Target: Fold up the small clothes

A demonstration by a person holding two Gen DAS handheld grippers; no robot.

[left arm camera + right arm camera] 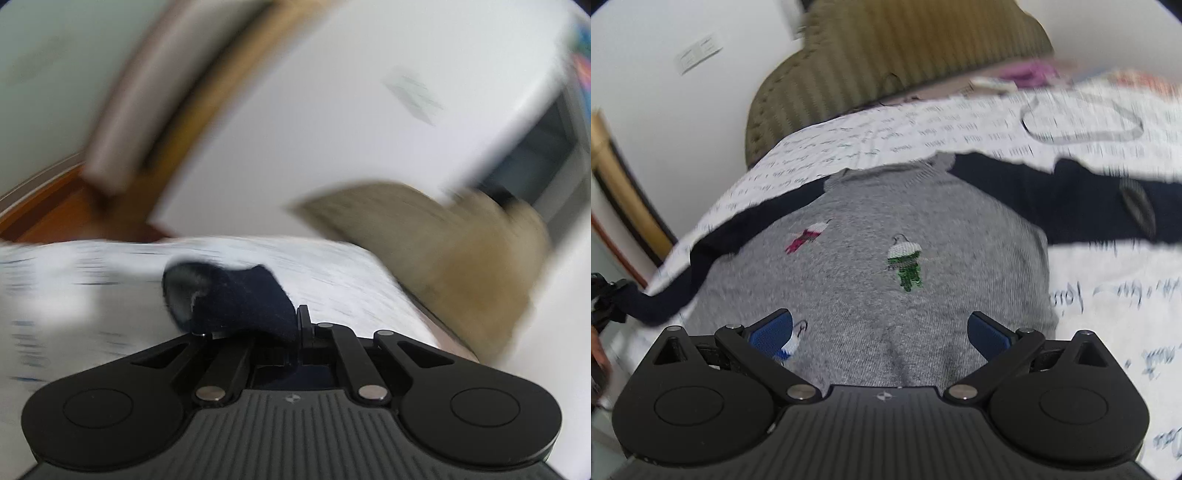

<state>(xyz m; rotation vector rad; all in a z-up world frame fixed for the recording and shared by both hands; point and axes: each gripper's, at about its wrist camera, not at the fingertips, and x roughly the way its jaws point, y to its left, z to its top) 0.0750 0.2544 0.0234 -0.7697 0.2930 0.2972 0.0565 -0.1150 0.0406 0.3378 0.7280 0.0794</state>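
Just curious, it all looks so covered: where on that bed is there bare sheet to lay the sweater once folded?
Bare sheet lies beside the grey sweater, below its dark right sleeve. The far edge is crowded: pillow, looped strap.

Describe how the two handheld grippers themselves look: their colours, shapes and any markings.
Both grippers share one design: a dark grey ribbed body with a small pale logo near its front edge, two rounded black lobes with circular recesses, and black linkage bars joined by silver pins. The right gripper has blue textured pads on its fingers. On the left gripper, dark fabric hides the pads. No cables or sleeves are visible.
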